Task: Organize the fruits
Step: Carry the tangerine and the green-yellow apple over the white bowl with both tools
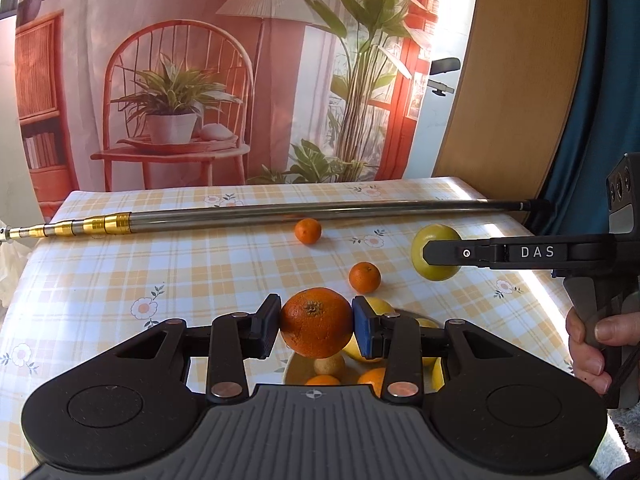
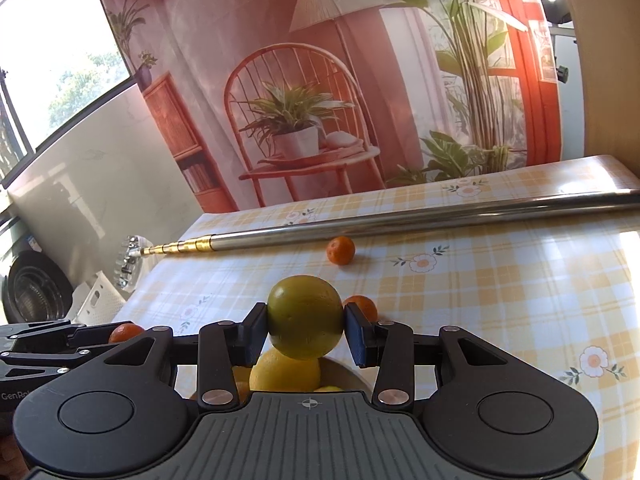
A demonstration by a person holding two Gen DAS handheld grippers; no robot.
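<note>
Both pairs of jaws are clamped on fruit: the left gripper (image 1: 316, 330) pinches a large round orange (image 1: 316, 328) by its sides, and the right gripper (image 2: 306, 330) squeezes a round yellow-green citrus fruit (image 2: 304, 316) the same way. Each fruit hangs above a shallow pale bowl (image 1: 294, 368) already holding yellow and orange fruit – the likely reason for holding them there is to drop them in. Two small tangerines, one nearer (image 1: 365, 277) and one farther (image 1: 308, 231), lie loose on the yellow checked tablecloth (image 1: 200, 264), well apart from the bowl, so sorting appears unfinished. A long steel telescopic pole with brass sections (image 1: 280, 213) lies across the far side of the table – apparently outside the task.
</note>
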